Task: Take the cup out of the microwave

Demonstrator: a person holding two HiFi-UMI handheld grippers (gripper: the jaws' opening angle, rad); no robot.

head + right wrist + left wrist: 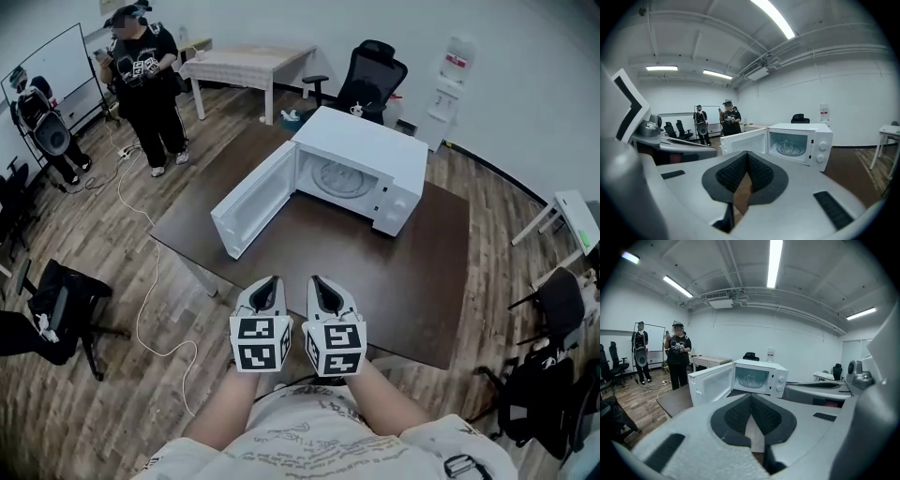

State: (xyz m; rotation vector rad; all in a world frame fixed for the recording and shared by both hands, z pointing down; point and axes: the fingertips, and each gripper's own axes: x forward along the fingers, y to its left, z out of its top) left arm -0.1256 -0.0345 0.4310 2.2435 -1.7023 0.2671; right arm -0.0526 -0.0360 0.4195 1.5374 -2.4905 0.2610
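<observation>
A white microwave point(361, 169) stands on the dark brown table point(412, 281), its door point(251, 199) swung wide open to the left. A clear glass cup point(788, 146) stands on the turntable inside; it also shows faintly in the left gripper view point(751, 380). My left gripper point(267, 282) and right gripper point(322, 282) hover side by side over the table's near edge, pointing at the microwave and well short of it. Both have their jaws together with nothing between them, as the left gripper view point(751, 398) and the right gripper view point(747, 156) show.
A person point(145, 80) stands at the back left beside a whiteboard point(52, 66). A white table point(246, 64), an office chair point(373, 77) and a water dispenser point(450, 82) stand behind the microwave. A black chair point(58, 309) and a floor cable point(141, 291) lie to the left.
</observation>
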